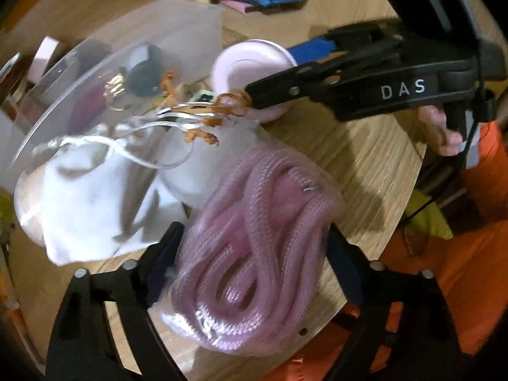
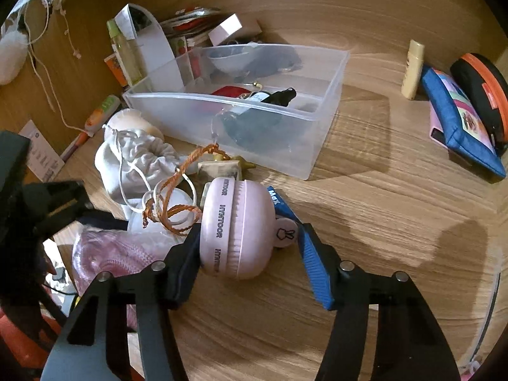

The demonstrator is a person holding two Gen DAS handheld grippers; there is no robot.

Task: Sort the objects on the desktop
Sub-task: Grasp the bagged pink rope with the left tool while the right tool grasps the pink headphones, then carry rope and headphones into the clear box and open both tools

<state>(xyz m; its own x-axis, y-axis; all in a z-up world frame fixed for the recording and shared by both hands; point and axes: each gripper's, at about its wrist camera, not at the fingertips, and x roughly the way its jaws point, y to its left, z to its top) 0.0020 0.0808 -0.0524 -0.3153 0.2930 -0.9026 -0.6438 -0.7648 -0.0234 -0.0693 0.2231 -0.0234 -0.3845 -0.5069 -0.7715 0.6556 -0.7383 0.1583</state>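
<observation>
A clear bag of coiled pink cord (image 1: 254, 222) lies on the wooden table near its front edge. My left gripper (image 1: 252, 228) straddles it, and both pads touch the bag's sides. The same bag (image 2: 111, 254) shows at the lower left of the right wrist view, beside my left gripper (image 2: 63, 197). A round pink case (image 2: 238, 231) printed HYNTOOR sits between the fingers of my right gripper (image 2: 247, 231). The left pad is against the case, while a strip of table shows between the case and the blue right pad. The left wrist view shows that right gripper (image 1: 270, 70) around the case (image 1: 250, 63).
A clear plastic bin (image 2: 317, 120) holding small items stands behind the case. A white drawstring pouch (image 2: 139, 155) and an orange braided cord (image 2: 177, 190) lie left of it. At the right are a blue pouch (image 2: 460, 120), a black-and-orange round case (image 2: 479, 89) and a cream tube (image 2: 412, 70). Clutter fills the back left.
</observation>
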